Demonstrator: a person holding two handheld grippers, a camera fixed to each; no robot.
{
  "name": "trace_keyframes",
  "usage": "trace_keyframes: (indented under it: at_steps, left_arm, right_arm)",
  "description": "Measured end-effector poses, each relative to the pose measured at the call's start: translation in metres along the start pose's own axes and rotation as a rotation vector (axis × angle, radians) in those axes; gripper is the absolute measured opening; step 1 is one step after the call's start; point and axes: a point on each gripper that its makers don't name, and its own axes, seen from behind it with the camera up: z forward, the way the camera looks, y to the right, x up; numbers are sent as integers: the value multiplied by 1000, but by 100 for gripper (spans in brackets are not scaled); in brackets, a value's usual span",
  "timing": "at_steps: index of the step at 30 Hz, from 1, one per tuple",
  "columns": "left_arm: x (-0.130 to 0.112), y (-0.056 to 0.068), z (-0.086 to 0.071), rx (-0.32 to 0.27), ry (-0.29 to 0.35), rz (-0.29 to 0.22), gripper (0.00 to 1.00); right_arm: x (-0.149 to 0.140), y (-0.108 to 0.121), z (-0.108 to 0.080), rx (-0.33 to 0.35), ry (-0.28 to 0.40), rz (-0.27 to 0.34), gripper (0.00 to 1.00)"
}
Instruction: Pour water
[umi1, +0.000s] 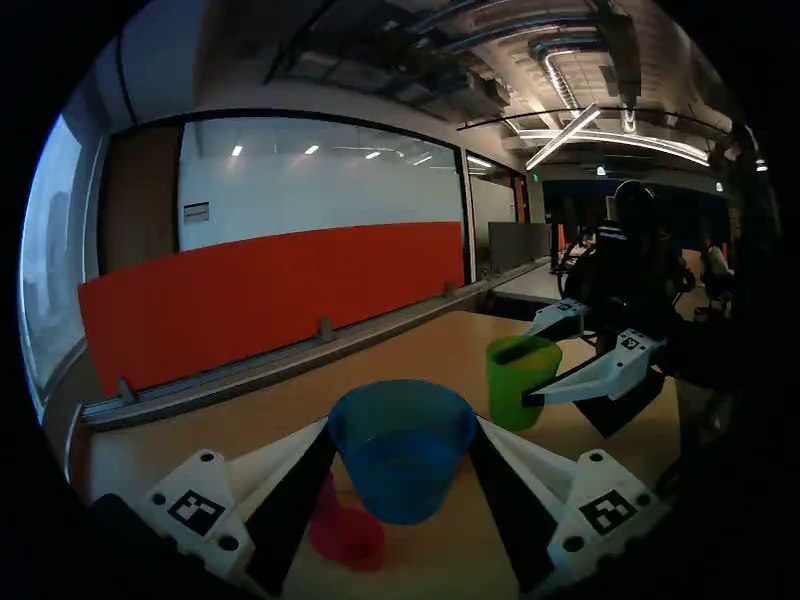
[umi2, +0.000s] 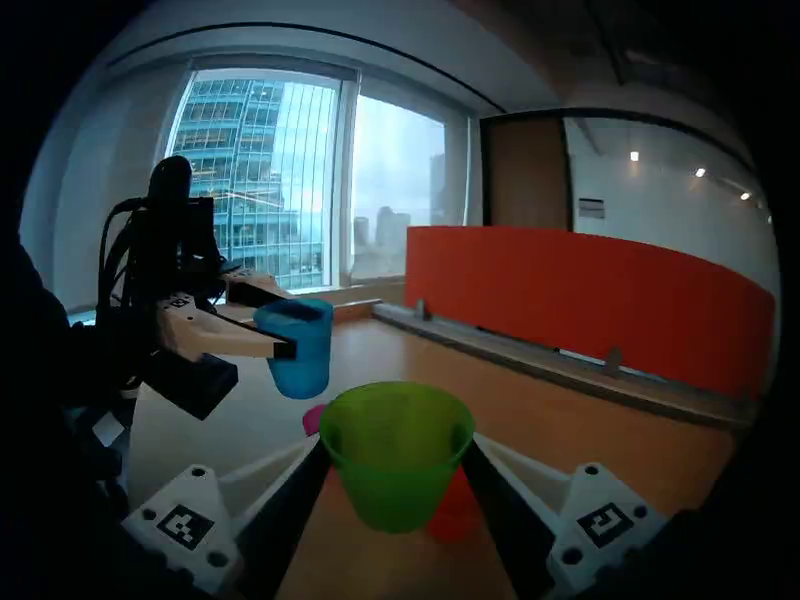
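Blue cup sits upright between the jaws of the left gripper, both fingers pressed to its sides, above the wooden surface. The right gripper clasps a green cup the same way. 1 pink cup stands below the left jaws; an orange partition runs beyond.

A pale wooden table carries two small cups close together near its middle: a red cup and a pink cup, partly hidden. A grey rail runs along its far edge.
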Motion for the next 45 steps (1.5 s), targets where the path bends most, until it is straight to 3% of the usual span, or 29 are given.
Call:
trace_keyframes:
  at_steps: [9, 21, 26, 33, 45]
  left_arm:
    - [16, -7, 0, 17, 52, -19, 87]
    - [35, -18, -5, 46, 97, 19, 87]
    - [43, -22, -7, 61, 106, 68, 87]
    - [62, -27, -9, 93, 114, 175, 87]
    - [87, -32, -12, 129, 120, 297, 87]
  right_arm:
    - [8, -3, 5, 11, 16, 2, 91]
    - [14, -11, 15, 45, 27, 0, 91]
    - [16, -16, 20, 64, 29, -4, 90]
    - [19, -25, 28, 87, 34, -6, 90]
    - [22, -42, 39, 130, 44, -7, 90]
